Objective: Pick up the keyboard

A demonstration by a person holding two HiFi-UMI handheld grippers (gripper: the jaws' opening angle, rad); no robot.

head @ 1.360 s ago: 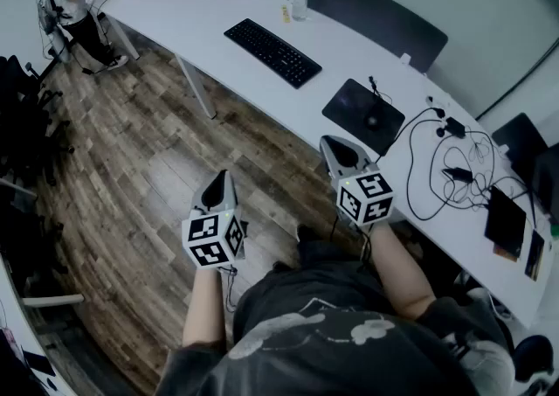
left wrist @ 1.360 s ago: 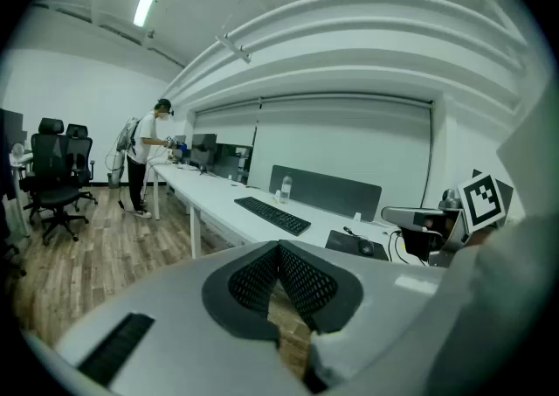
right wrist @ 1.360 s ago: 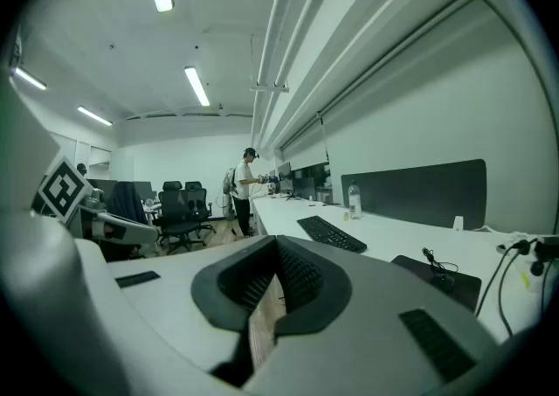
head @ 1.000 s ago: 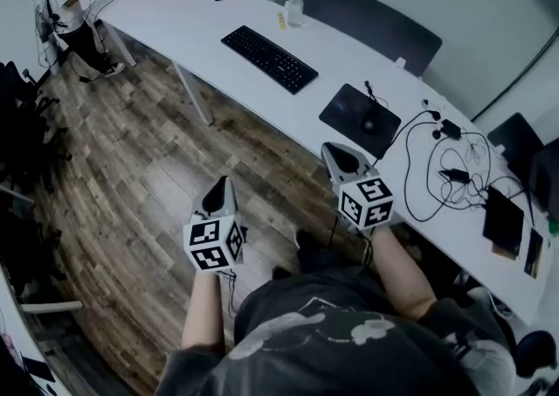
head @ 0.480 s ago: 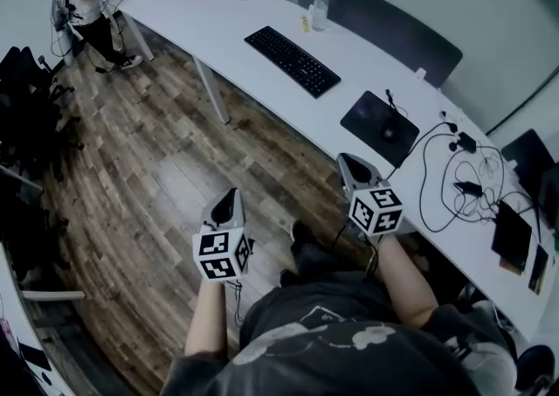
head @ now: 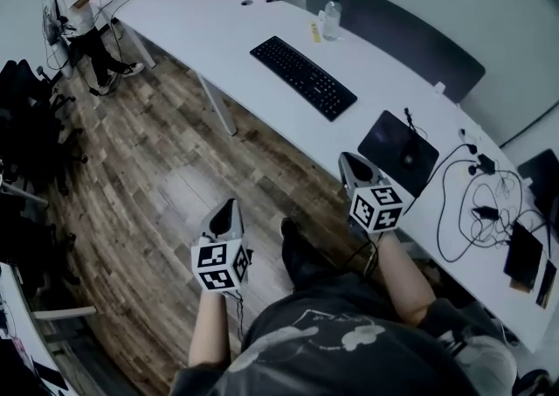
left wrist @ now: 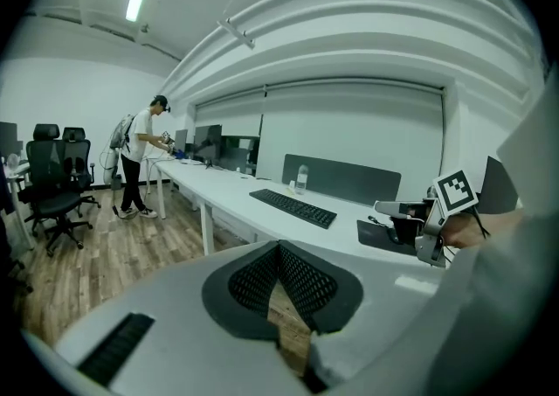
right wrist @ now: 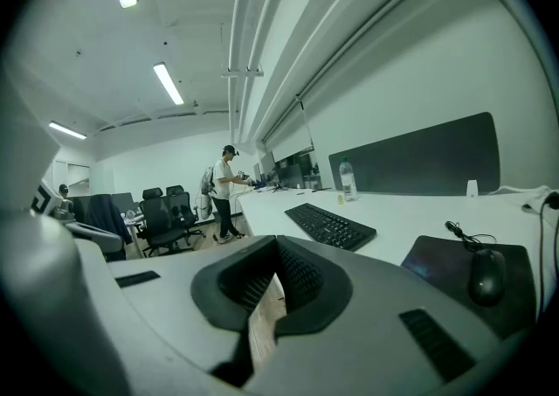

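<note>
Right, both tongs are empty and pinched shut: left tongs and right tongs have their jaws together w/ nothing between them in either gripper view. The keyboard lies flat on the white bench, well ahead of me, its long side running diagonally along the bench. Neither tongs is anywhere near it, so the pick hasn't begun. The left tongs hang over the wood floor, well apart from the bench edge. The right tongs are near that edge, beside the mouse pad (the mouse sits on it).

How I'd do this step well, IMO:
- Close the gap first and square up to the keyboard's long side, not its corner.
- Open both tongs before they reach it, since shut jaws will only shove it along the bench.
- Take one short end per tongs, approx. mid-depth, so the load is shared and it doesn't twist.
- It's thin and sits low, so I'd come in nearly level, w/ the lower jaw skimming the bench to get under the edge.
- Squeeze on the frame, not the keys, then lift both ends together and keep it flat.

Watch the water bottle near the far end, as a wide swing could tip it. Can't tell if the keyboard has a cord, so I'd lift slowly at first.
</note>
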